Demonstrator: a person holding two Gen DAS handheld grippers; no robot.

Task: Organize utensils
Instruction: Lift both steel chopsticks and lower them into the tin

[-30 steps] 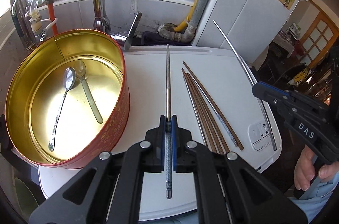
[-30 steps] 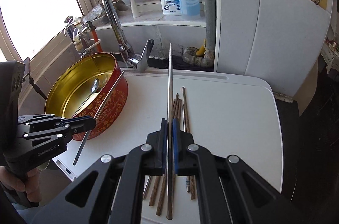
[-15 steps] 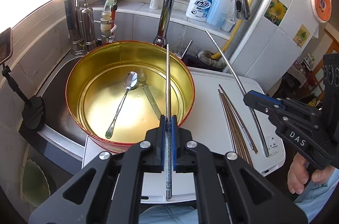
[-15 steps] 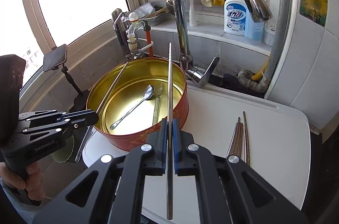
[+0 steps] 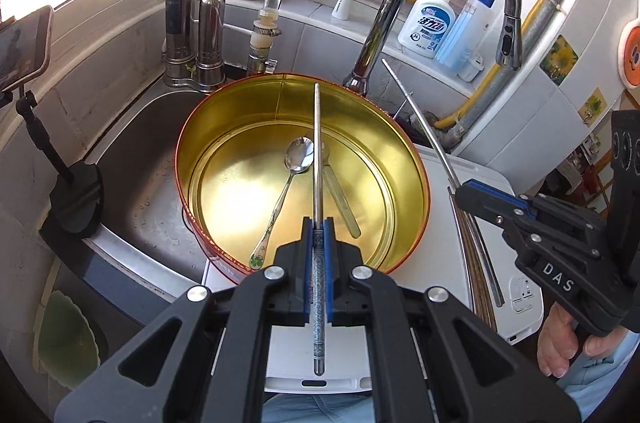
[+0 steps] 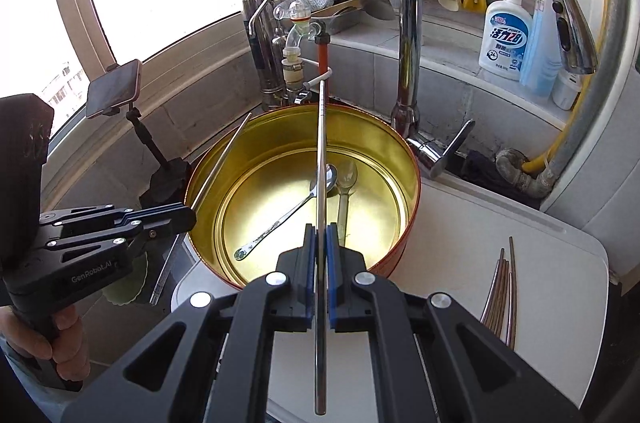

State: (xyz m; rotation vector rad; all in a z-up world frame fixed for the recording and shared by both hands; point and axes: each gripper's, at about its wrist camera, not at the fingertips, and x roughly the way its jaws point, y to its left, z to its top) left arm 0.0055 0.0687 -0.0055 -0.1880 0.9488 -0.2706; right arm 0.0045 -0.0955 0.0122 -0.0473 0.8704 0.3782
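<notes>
Chopsticks, one per hand: the left hand-held gripper [image 5: 318, 223] is clenched on a steel chopstick [image 5: 317, 159] with an engraved handle, and the right hand-held gripper [image 6: 319, 231] is clamped just as tightly on a second steel chopstick [image 6: 320, 159]. Both sticks point toward 12 o'clock over the round gold tin [image 5: 208, 127], which sits at the sink's edge with its red outer wall touching the white surface [image 6: 480, 223]. Inside the tin lie a metal spoon [image 5: 298, 153] and a pale spoon [image 6: 346, 179], their bowls side by side. The left view alone shows the right gripper from outside at 3 o'clock, a hand [image 5: 560, 347] beneath it; the right view alone shows the left gripper at 9 o'clock and the faucet lever [image 6: 452, 151]. Remaining chopsticks [image 6: 502, 295] lie bundled on the surface at 4 o'clock in the right view, brown and steel together.
</notes>
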